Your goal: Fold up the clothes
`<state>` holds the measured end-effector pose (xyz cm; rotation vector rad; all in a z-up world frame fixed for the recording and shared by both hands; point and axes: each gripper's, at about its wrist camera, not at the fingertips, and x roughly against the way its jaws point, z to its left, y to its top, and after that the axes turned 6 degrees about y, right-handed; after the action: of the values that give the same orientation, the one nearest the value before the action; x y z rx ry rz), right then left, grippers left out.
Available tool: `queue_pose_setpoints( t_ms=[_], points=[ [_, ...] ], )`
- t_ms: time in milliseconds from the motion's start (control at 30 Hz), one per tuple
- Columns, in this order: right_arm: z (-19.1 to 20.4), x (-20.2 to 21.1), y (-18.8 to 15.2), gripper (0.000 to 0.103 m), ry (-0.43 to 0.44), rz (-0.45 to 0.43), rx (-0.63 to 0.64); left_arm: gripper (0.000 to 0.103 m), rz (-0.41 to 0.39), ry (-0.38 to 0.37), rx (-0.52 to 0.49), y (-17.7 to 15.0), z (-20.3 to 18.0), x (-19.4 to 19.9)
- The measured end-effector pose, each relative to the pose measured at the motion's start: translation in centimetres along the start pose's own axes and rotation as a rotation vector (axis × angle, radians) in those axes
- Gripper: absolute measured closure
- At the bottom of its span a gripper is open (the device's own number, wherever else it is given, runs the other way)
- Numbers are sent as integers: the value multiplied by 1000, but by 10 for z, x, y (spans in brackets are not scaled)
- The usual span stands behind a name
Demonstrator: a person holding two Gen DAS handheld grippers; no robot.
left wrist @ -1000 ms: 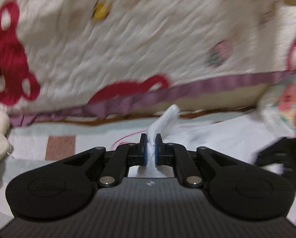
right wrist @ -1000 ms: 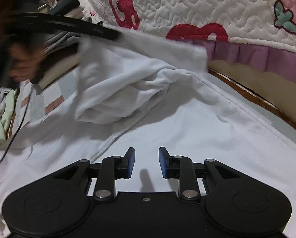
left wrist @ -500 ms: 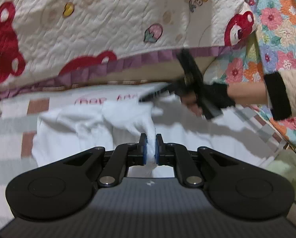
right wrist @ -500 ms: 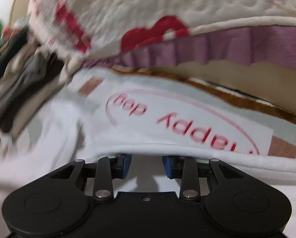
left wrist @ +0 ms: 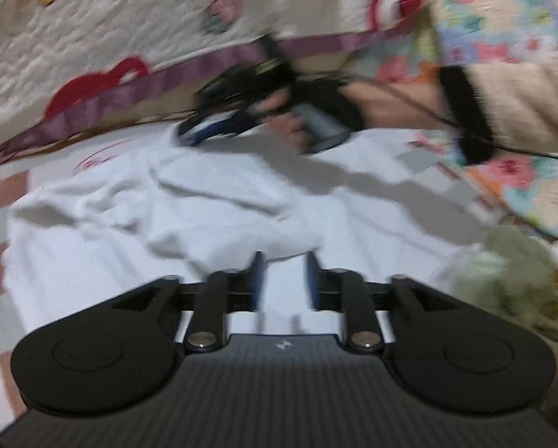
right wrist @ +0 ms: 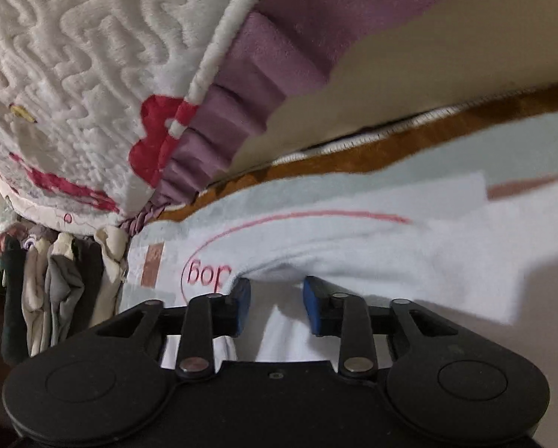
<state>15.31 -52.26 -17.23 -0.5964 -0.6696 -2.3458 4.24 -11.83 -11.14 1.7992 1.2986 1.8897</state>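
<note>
The white garment [left wrist: 204, 201] lies rumpled on a printed mat [right wrist: 391, 156], spread from 9 to 3 o'clock ahead of the left gripper [left wrist: 283, 280]. That gripper's jaws are opening; cloth lies just below and between them, unpinched. At 1 o'clock the right gripper [left wrist: 204, 130] hovers at the garment's far edge, held by a hand [left wrist: 316, 108]. In its own view its jaws are opening too, a fold of white cloth [right wrist: 353, 257] between them, pads apart. A quilted blanket [right wrist: 73, 74] hangs at 11 o'clock.
</note>
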Motion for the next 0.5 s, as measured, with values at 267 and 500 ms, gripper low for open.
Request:
queue_pose_setpoints(
  t_ms=[267, 500],
  points=[
    [8, 34, -60, 39, 153, 89, 86, 54, 38, -46, 486, 2, 76, -33],
    [50, 40, -115, 73, -22, 153, 595, 47, 90, -8, 432, 8, 68, -62]
  ],
)
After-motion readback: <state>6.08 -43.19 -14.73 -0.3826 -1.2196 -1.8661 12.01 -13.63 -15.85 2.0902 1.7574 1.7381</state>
